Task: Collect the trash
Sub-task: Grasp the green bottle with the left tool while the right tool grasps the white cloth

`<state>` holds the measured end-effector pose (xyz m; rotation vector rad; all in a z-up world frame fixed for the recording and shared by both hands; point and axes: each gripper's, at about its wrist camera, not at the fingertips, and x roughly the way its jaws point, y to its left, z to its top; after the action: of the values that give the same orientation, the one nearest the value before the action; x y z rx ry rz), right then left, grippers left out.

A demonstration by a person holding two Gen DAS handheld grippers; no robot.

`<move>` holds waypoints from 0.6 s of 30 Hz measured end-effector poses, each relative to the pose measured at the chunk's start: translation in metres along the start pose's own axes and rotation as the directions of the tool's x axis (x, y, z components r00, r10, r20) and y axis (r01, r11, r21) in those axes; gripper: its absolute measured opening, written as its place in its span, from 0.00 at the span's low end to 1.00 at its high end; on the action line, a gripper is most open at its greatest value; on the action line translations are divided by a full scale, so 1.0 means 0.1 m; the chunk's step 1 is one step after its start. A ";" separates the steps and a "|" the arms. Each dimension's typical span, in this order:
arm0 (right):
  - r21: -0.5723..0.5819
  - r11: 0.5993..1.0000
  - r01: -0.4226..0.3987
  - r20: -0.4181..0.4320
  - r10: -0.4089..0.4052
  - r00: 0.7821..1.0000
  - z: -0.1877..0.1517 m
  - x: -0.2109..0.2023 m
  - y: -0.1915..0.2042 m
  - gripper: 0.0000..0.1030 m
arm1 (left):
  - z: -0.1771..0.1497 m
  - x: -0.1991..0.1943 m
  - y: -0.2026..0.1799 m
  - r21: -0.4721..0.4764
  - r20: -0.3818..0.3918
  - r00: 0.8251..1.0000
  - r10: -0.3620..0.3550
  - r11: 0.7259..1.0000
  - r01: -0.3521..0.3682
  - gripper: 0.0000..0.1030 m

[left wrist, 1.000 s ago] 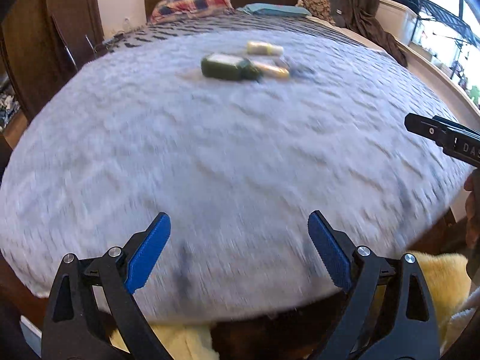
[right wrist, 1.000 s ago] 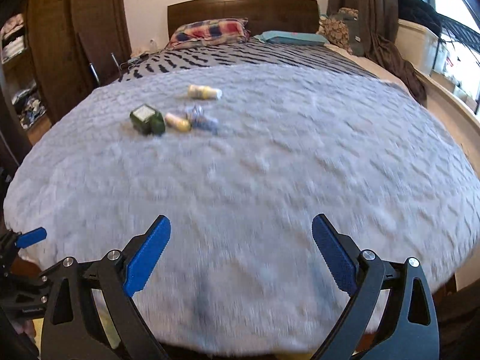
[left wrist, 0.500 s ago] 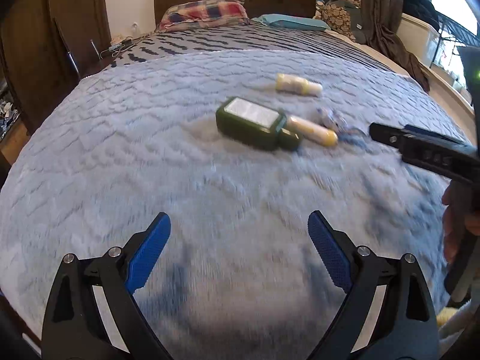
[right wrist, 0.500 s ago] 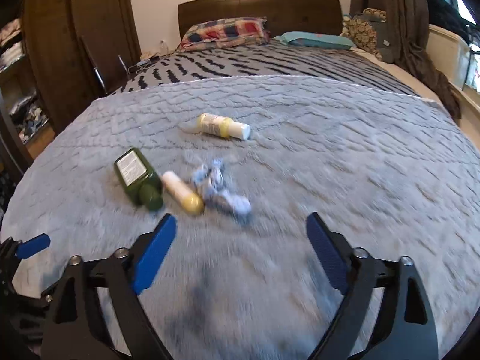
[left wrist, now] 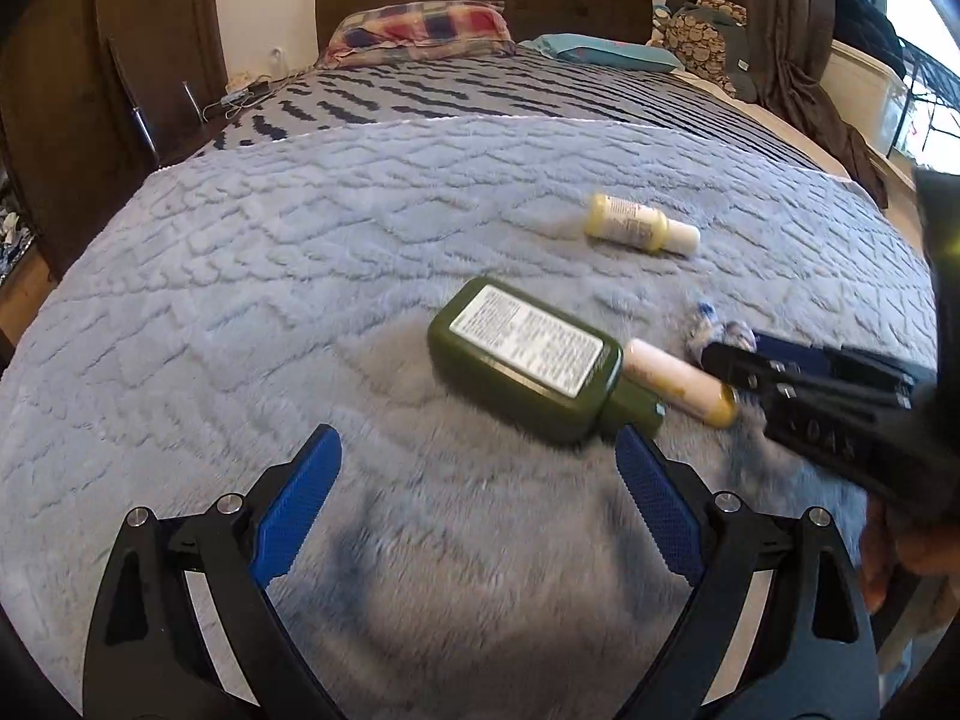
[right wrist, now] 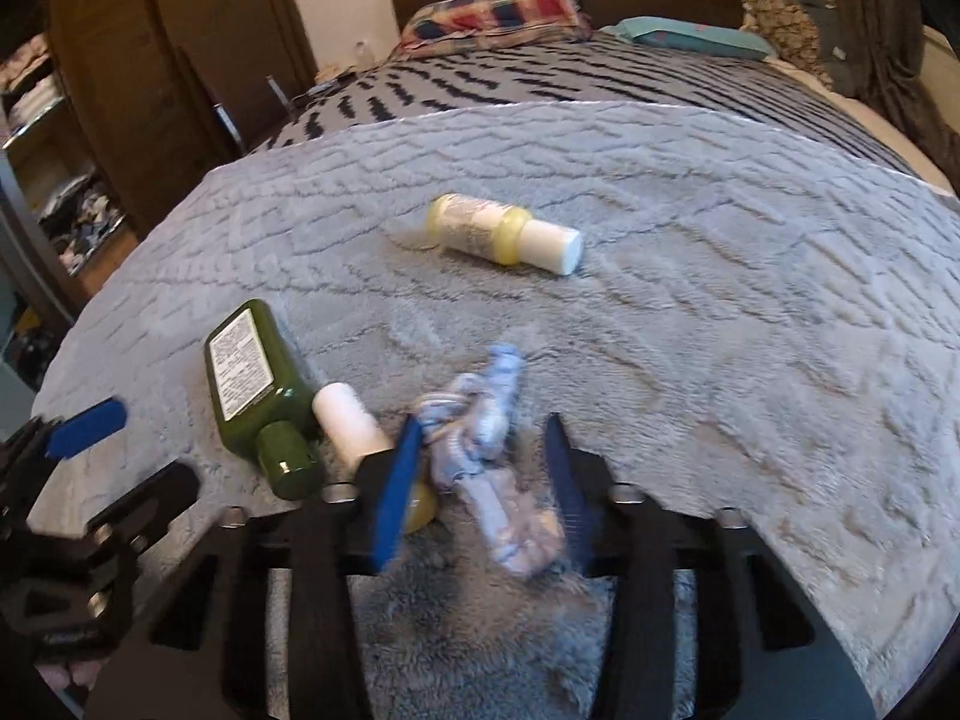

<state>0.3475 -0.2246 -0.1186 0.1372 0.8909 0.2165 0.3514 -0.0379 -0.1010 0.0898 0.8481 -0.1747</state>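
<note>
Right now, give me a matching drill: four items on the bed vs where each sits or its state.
Column 1:
1. green bottle
2. yellow bottle with white cap
3. crumpled blue-white wrapper
4. left gripper

Column 2:
A. lying alone, farthest up the grey blanket
B. between the right gripper's fingers
C. open, holding nothing
D. label up, beside a cream tube

Pairs: 1-D, 2-A, 3-B, 4-C

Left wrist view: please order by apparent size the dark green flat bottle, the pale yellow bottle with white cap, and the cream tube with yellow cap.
1. Dark green flat bottle, clearly largest.
2. Pale yellow bottle with white cap and cream tube with yellow cap look alike; the bottle lies farther away, so no ranking.
</note>
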 end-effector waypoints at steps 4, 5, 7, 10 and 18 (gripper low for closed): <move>-0.017 1.000 0.026 0.017 -0.025 1.000 0.00 -0.05 0.02 0.25 | 0.14 0.12 -0.05 -0.015 0.005 1.000 0.007 1.000 -0.007 0.85; -0.016 0.999 0.035 0.024 -0.034 0.999 -0.01 -0.08 0.00 0.25 | 0.17 0.15 -0.07 -0.016 0.007 1.000 0.013 1.000 -0.013 0.85; -0.011 0.999 0.048 0.033 -0.048 0.998 -0.02 -0.14 -0.05 0.25 | 0.26 0.22 -0.10 -0.022 0.009 1.000 0.024 0.999 -0.024 0.85; -0.009 0.999 0.052 0.044 -0.052 0.998 -0.02 -0.17 -0.10 0.25 | 0.38 0.33 -0.13 -0.044 -0.001 0.999 0.041 0.998 -0.040 0.85; -0.007 0.999 0.041 0.052 -0.040 0.998 -0.09 -0.20 -0.17 0.25 | 0.39 0.54 -0.15 -0.072 -0.069 0.994 0.081 0.994 -0.086 0.86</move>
<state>0.3308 -0.2458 -0.1122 0.1171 0.8407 0.1779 0.4120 -0.0649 -0.1158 0.0611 0.9145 -0.0615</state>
